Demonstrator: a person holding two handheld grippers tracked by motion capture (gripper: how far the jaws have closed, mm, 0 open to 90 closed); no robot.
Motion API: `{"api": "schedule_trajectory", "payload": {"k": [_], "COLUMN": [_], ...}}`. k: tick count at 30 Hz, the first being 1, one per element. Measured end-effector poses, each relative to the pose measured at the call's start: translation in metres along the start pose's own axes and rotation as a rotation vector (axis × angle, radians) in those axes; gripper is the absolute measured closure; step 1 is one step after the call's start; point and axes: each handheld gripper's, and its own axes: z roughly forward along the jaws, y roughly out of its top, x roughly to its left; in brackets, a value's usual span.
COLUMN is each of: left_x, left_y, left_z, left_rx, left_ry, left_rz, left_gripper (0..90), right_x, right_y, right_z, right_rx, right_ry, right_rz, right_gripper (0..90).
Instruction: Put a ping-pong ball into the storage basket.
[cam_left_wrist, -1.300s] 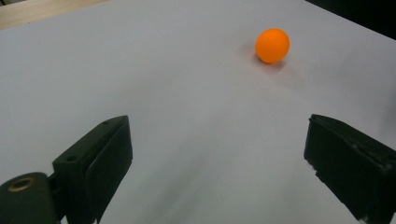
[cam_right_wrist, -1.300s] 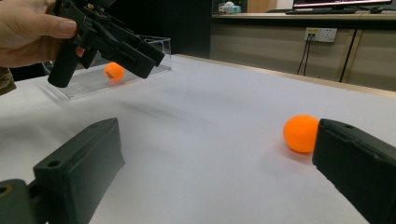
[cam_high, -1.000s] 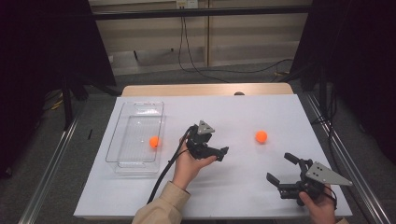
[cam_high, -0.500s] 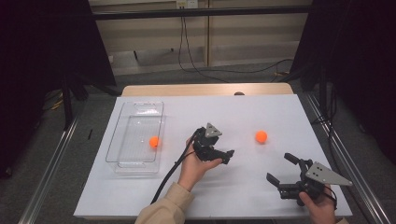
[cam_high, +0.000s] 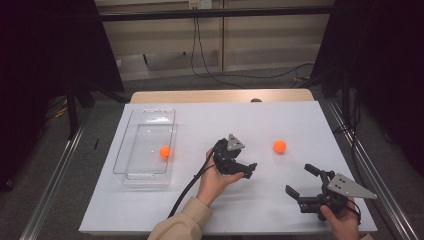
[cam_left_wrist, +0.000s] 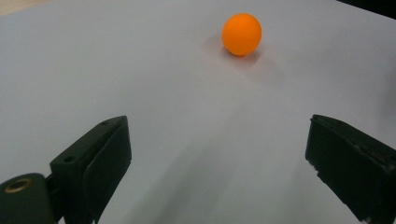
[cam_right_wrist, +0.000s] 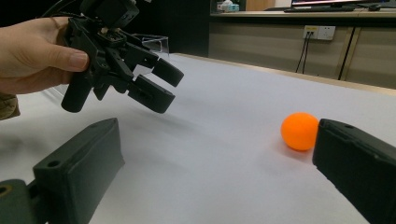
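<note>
High view: left tool (cam_high: 245, 170) is hovering open and empty, loose orange ball (cam_high: 279, 146) sitting on table (cam_high: 210, 125) at its 2 o'clock; right tool (cam_high: 300, 186) is idling open; a fast nudge risks rolling the ball away

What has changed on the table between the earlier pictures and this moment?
The left gripper has moved rightward across the white table, away from the clear tray and toward the loose orange ball. Its jaws are open and empty, with that ball ahead of them. Nothing was taken hold of or let go. The right gripper, the ball in the tray and the tray itself stayed put.
</note>
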Motion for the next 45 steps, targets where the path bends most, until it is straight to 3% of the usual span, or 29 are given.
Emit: {"api": "schedule_trajectory", "payload": {"k": [21, 45], "left_x": [-0.011, -0.015], "left_y": [0.002, 0.012], "left_z": [0.02, 0.037], "left_rx": [0.012, -0.013], "left_ry": [-0.006, -0.028], "left_rz": [0.03, -0.005], "left_gripper": [6.6, 6.6], "right_x": [-0.001, 0.0], "right_y": [0.0, 0.0], "right_z": [-0.001, -0.001], "right_rx": [0.0, -0.002], "right_ry": [0.001, 0.003], "right_rz": [-0.001, 0.005], "right_gripper": [1.3, 1.3]}}
